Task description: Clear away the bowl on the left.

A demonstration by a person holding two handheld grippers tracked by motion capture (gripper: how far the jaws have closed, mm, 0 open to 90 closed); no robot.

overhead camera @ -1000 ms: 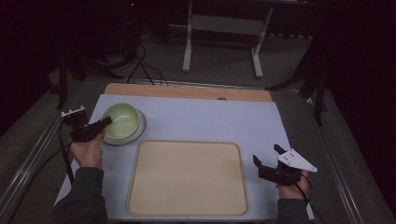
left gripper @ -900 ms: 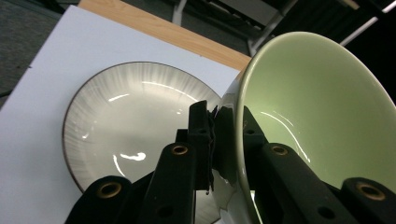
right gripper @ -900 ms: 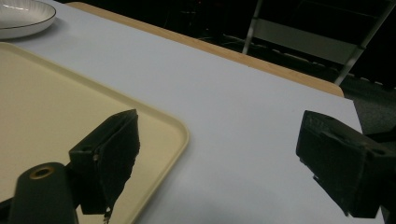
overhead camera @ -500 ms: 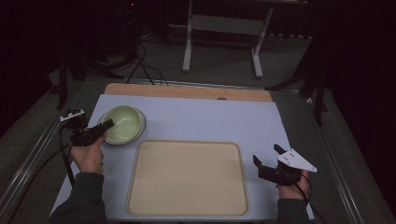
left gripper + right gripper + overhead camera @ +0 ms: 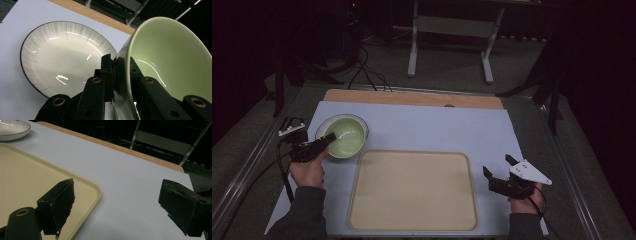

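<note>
Bowl [image 5: 172, 57], pale green inside, was clamped by its near rim in the left tool [image 5: 115, 75], one jaw against the outer wall and one inside the lip. It sat tilted, lifted off the white plate [image 5: 57, 62], whose dark-edged rim lay just beside it. In the high view the left tool [image 5: 319, 144] gripped the bowl [image 5: 346, 137] at the desk's left side, with the plate [image 5: 323, 129] peeking out behind it near the left edge of the pale blue desk [image 5: 432, 127].

The right tool [image 5: 117, 205] had its jaws wide apart with nothing between them, hovering over bare desk [image 5: 130, 177] just beside the corner of the beige tray [image 5: 30, 167]. From above, the right tool [image 5: 502, 172] sat near the desk's right edge, apart from the tray [image 5: 412, 190], which lay bare and offered broad open room between the two hands.

The bowl's underside was hidden by the jaws, and its right side was cut off in the left gripper view. Beyond the desk's wooden far strip [image 5: 412, 98] the floor was dim.
</note>
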